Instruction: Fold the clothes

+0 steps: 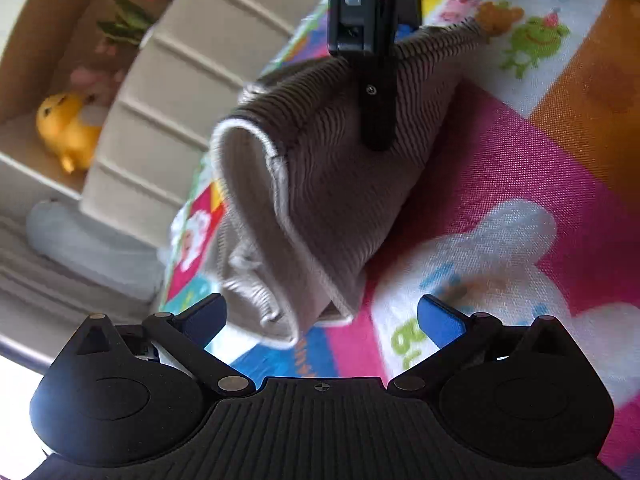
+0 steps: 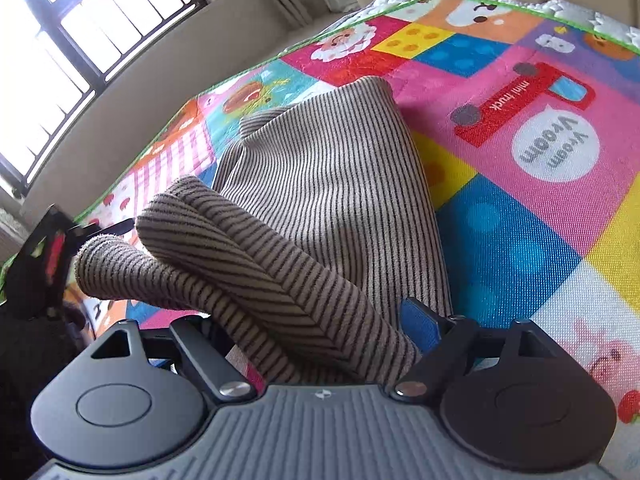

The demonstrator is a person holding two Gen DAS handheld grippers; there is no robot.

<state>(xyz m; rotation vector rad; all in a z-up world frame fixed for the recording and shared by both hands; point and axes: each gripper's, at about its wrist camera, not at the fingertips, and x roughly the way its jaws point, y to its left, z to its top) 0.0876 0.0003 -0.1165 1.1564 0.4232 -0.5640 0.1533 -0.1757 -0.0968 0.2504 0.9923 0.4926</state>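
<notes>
A beige garment with thin dark stripes [image 1: 320, 184] hangs in a folded bundle above the colourful play mat [image 1: 520, 184]. My right gripper [image 1: 376, 92] comes in from the top of the left wrist view and is shut on the garment's upper part. In the right wrist view the garment [image 2: 320, 200] runs thick between my right gripper's [image 2: 320, 332] blue pads [image 2: 420, 322] and drapes onto the mat [image 2: 520, 208]. My left gripper [image 1: 320, 316] is open and empty, its blue pads [image 1: 438, 316] just below the garment's hanging lower edge.
A beige padded headboard [image 1: 192, 92] stands behind the mat. A yellow plush toy [image 1: 66, 128] and a grey cushion [image 1: 84, 240] lie to the left. A barred window [image 2: 80, 32] is at upper left in the right wrist view.
</notes>
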